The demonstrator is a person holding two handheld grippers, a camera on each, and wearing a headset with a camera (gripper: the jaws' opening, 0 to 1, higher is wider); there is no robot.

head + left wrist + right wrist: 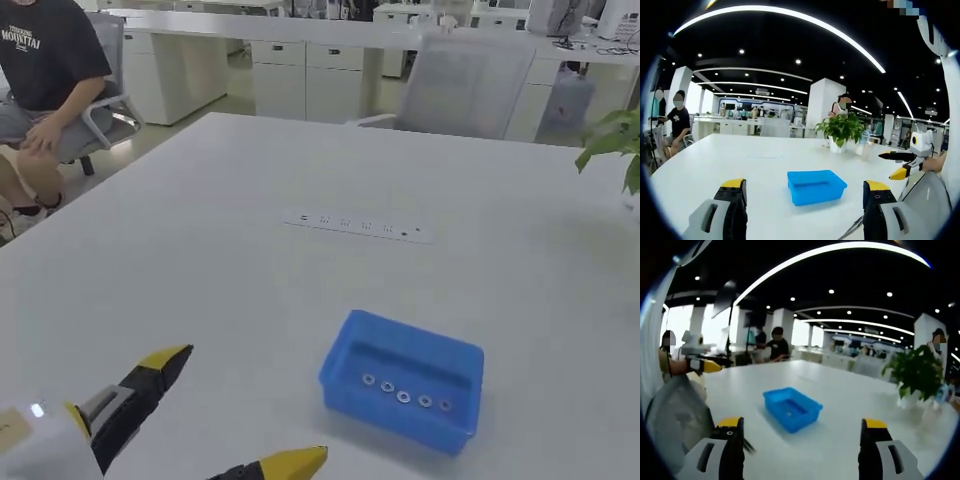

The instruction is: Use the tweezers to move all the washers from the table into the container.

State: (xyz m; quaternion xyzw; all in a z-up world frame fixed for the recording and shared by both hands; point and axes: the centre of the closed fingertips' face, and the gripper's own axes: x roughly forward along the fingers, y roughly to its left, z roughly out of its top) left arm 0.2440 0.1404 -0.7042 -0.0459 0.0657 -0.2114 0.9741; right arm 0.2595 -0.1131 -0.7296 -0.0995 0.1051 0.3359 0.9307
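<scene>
A blue container (400, 382) stands on the white table (200, 260), with several metal washers (403, 397) in a row on its floor. My left gripper (250, 405) is at the lower left, open, its yellow-tipped jaws wide apart with nothing between them. In the left gripper view the container (816, 186) lies ahead of my left gripper (804, 183), and the right gripper (887, 166) hovers open at the far right. From the right gripper view the container (791, 409) sits ahead of my open right gripper (800, 421), and the left gripper (715, 362) is at the left.
A white power strip (358, 226) lies mid-table beyond the container. A potted plant (610, 145) stands at the table's right edge. A grey chair (465, 85) is at the far side, and a person (45, 70) sits at the back left.
</scene>
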